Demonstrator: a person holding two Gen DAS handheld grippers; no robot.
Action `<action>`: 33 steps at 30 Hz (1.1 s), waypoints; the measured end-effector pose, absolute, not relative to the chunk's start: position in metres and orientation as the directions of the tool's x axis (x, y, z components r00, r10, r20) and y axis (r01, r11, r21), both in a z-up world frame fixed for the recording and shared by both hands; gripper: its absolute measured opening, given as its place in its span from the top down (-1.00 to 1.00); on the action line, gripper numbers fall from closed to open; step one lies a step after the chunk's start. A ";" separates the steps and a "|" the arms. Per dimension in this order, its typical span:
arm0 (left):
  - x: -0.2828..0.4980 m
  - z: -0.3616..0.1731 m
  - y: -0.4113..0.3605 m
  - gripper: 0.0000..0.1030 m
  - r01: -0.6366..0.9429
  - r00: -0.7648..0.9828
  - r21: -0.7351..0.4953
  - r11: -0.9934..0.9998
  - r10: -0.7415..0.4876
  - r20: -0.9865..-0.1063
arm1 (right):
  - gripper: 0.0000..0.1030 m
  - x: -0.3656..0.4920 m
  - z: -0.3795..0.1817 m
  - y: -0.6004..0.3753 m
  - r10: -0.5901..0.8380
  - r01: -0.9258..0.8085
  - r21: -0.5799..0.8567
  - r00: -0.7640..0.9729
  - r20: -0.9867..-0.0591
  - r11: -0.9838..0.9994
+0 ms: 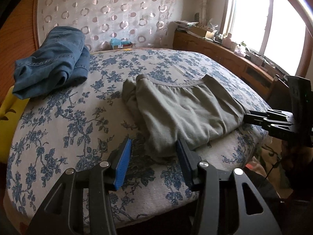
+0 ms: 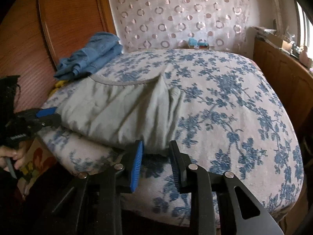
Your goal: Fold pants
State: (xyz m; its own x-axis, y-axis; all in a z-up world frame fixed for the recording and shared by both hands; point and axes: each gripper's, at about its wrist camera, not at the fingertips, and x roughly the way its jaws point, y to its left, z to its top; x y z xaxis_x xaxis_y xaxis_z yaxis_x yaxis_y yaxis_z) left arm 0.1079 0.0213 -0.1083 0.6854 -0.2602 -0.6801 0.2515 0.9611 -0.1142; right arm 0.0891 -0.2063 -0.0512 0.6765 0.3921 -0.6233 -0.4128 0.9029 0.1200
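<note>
The grey-green pants (image 1: 182,107) are lying folded on the bed (image 1: 58,121), near its front edge, waistband (image 1: 176,83) facing the far side toward the curtain (image 1: 109,9) w/ ring pattern. A folded lower edge of the fabric is hanging close to the mattress front.

Left tongs (image 1: 154,154) are sitting at the near corner of the pants, pointing down at an angle. Jaws are standing roughly half open, w/ the blue pad (image 1: 123,164) on one side & the dark pad on the other; the corner of the cloth is lying between them, but the pads aren't visibly pressing on it, a gap showing on the blue-pad side.

Right tongs (image 2: 156,152) are working the other near corner. Jaws are standing narrower than the left pair, straddling the folded edge of the pants (image 2: 121,113); the cloth is bunching between the fingertips, but can't tell if the pads are actually pinching it, since the edge is blurred there. In the left wrist view the right tongs (image 1: 246,118) are showing side-on at the pants' right edge, touching or just beside the fabric.

A pile of blue jeans (image 1: 52,60) is sitting well apart, at the far left of the bed by the wooden headboard (image 2: 64,19). A person's hand (image 2: 13,156) is gripping the left tool's handle, low left in the right wrist view. Window (image 1: 264,23) is glaring bright over a cluttered wooden shelf (image 1: 225,49).
</note>
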 end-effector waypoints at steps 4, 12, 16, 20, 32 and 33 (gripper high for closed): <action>0.109 -0.111 0.021 0.05 0.244 0.683 -0.096 0.965 -0.242 -0.689 | 0.78 0.090 -0.051 -0.209 0.419 -0.422 0.152 0.666 -0.617 0.894; 0.112 -0.115 0.027 0.05 0.221 0.677 -0.100 0.970 -0.227 -0.700 | 0.91 0.083 -0.049 -0.211 0.395 -0.417 0.109 0.698 -0.597 0.902; 0.111 -0.116 0.028 0.05 0.221 0.676 -0.105 0.970 -0.230 -0.700 | 0.91 0.083 -0.053 -0.206 0.391 -0.419 0.105 0.688 -0.612 0.902; 0.111 -0.117 0.028 0.05 0.224 0.675 -0.106 0.969 -0.233 -0.700 | 0.91 0.085 -0.051 -0.206 0.393 -0.416 0.114 0.685 -0.614 0.902; 0.111 -0.117 0.028 0.05 0.223 0.677 -0.104 0.969 -0.230 -0.699 | 0.80 0.077 -0.034 -0.199 0.373 -0.417 0.067 0.715 -0.592 0.907; 0.111 -0.118 0.028 0.05 0.223 0.677 -0.104 0.969 -0.231 -0.699 | 0.74 0.076 -0.032 -0.198 0.371 -0.418 0.060 0.720 -0.586 0.906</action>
State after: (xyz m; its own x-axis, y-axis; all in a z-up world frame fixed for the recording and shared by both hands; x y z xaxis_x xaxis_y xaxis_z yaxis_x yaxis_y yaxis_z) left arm 0.1105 0.0279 -0.1176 0.6773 -0.2307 -0.6986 0.2226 0.9693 -0.1043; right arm 0.0762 -0.1980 -0.0320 0.7202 0.3713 -0.5861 -0.4182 0.9064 0.0603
